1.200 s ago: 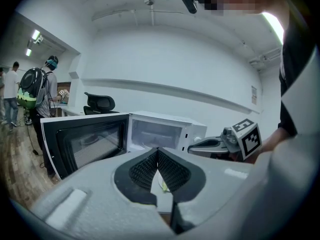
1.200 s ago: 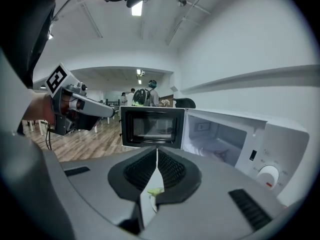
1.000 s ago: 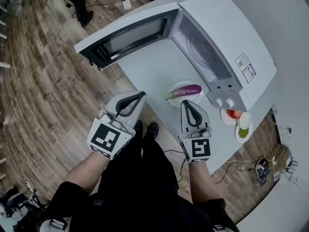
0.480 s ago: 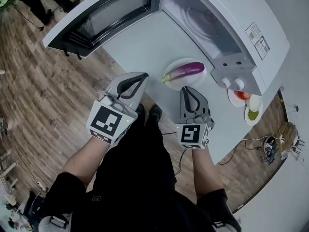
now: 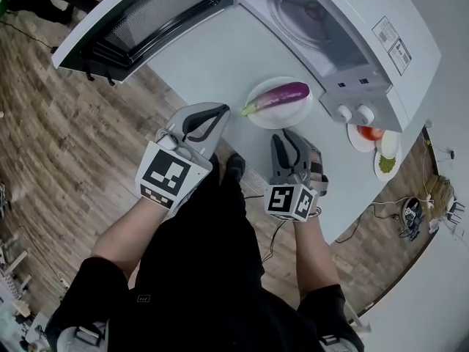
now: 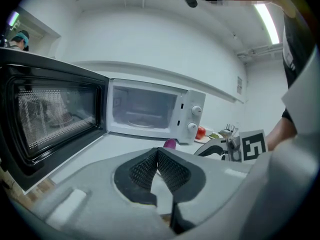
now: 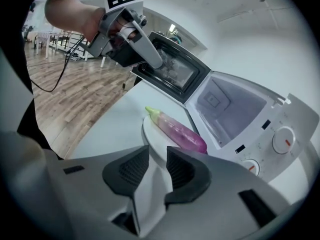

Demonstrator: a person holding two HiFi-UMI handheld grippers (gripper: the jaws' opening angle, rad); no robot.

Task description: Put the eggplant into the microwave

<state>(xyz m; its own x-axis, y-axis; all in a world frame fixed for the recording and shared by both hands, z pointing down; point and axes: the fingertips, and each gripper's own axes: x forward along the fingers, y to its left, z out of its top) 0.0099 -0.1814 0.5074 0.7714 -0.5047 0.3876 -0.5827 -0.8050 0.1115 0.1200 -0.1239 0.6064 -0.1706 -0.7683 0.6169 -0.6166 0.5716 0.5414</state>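
Observation:
A purple eggplant (image 5: 278,96) with a green stem lies on a white plate (image 5: 265,116) on the counter, just in front of the white microwave (image 5: 381,28). The microwave's door (image 5: 139,20) is swung wide to the left, and the cavity (image 5: 297,12) holds only its glass turntable. My right gripper (image 5: 286,137) hovers just short of the plate; its jaws are opening with nothing between them. In the right gripper view the eggplant (image 7: 180,131) lies just beyond the right gripper (image 7: 157,155). My left gripper (image 5: 222,111) is shut and empty at the counter's edge, left of the plate.
Right of the microwave's knobs stand two small plates, one with a tomato (image 5: 371,133) and one with something green (image 5: 387,164). The counter's near edge runs under both grippers, with wooden floor (image 5: 66,138) and cables below it. The open door overhangs the counter's left side.
Both grippers have sunk toward the counter and sit closer to the plate. The right gripper's jaws, shut before, now show a gap. The eggplant has not moved.

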